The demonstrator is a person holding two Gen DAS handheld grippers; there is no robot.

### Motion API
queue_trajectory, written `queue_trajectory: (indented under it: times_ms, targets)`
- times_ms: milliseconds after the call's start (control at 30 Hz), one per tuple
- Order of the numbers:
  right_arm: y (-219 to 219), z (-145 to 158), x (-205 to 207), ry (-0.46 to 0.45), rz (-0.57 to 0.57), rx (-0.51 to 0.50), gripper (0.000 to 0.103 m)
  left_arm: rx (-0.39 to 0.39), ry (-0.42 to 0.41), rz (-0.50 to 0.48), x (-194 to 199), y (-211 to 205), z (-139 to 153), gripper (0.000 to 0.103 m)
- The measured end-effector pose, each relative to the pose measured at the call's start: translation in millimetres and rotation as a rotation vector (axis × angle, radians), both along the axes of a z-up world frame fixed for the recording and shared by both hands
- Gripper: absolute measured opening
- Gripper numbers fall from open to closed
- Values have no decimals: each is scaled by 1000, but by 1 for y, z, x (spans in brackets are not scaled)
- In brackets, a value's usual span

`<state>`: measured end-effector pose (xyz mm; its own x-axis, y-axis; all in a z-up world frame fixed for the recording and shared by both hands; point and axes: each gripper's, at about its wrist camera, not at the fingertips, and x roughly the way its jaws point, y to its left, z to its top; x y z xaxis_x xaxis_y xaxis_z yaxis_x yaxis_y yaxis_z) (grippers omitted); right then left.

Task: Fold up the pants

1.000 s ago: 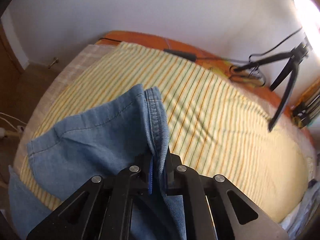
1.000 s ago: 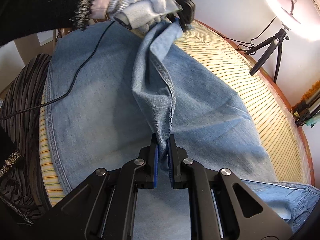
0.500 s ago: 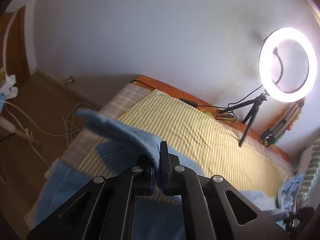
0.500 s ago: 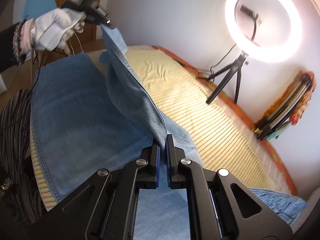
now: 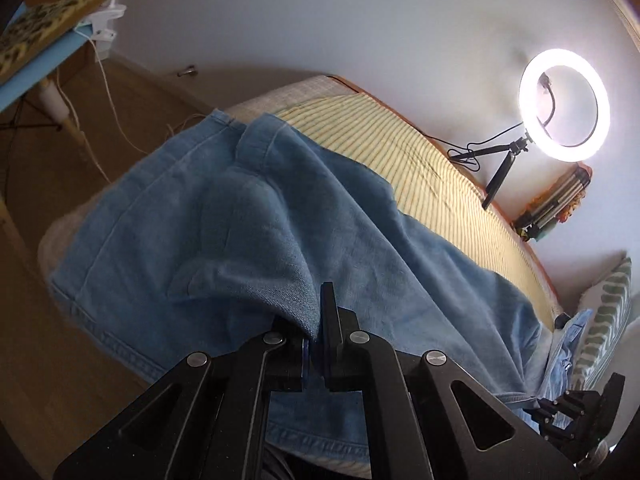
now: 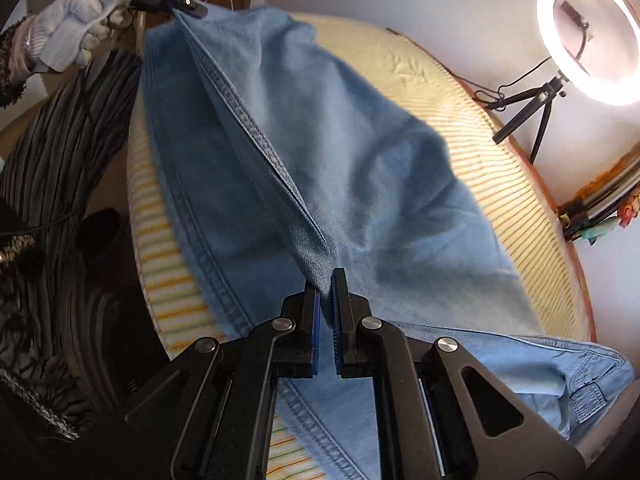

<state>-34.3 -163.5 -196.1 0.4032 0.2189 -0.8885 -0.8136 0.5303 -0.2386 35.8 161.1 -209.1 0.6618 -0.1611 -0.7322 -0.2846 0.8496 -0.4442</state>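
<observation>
Lowered again, both tools, left tool (image 5: 316, 334) and right tool (image 6: 326, 300), pinch jeans (image 6: 360, 168) over the striped bed (image 5: 432, 168); ring light (image 5: 564, 104) glows.

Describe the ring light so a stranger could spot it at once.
Start at the bed with the striped sheet, then look to its far edge by the white wall. The ring light stands there on a small black tripod: a glowing white circle, the only lit thing around.
</observation>
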Motion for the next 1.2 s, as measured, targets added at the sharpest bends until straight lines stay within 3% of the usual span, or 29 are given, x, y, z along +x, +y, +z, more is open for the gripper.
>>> queue_trajectory:
  times_ms: [133, 167, 200, 267, 333, 400, 500, 567, 667, 800, 967, 1100, 1200]
  targets:
    - [-2, 7, 10, 61, -3, -12, 8, -61, -27, 6, -4, 6, -4, 8]
    - [-1, 13, 11, 77, -5, -8, 10, -88, -35, 22, -4, 11, -5, 15]
    - [-1, 18, 15, 107, -6, -2, 16, -115, -41, 44, -4, 15, -6, 30]
    - [-1, 34, 17, 153, 0, 46, 29, -177, -63, 103, -6, 28, -9, 42]
    - [3, 55, 21, 216, 20, 128, 37, -220, -71, 141, -9, 40, -12, 42]
    - [15, 76, 31, 213, 33, 195, 40, -239, -70, 165, -8, 47, -15, 42]
    - [42, 97, 55, 193, 39, 277, 43, -219, -64, 177, -3, 51, -14, 40]
    - [68, 100, 75, 187, 47, 315, 51, -204, -56, 171, 0, 50, -13, 39]
    - [112, 93, 111, 221, 58, 360, 54, -169, -71, 154, -1, 51, -7, 32]
    - [180, 71, 161, 269, 75, 374, 55, -175, -89, 142, -11, 58, -7, 31]
    - [255, 27, 218, 354, 61, 340, 55, -197, -41, 141, -8, 62, -19, 31]
    - [296, -9, 248, 387, 37, 291, 55, -239, -15, 177, -6, 74, -30, 31]
    - [312, -31, 260, 464, 40, 294, 55, -249, -26, 196, -9, 82, -34, 31]
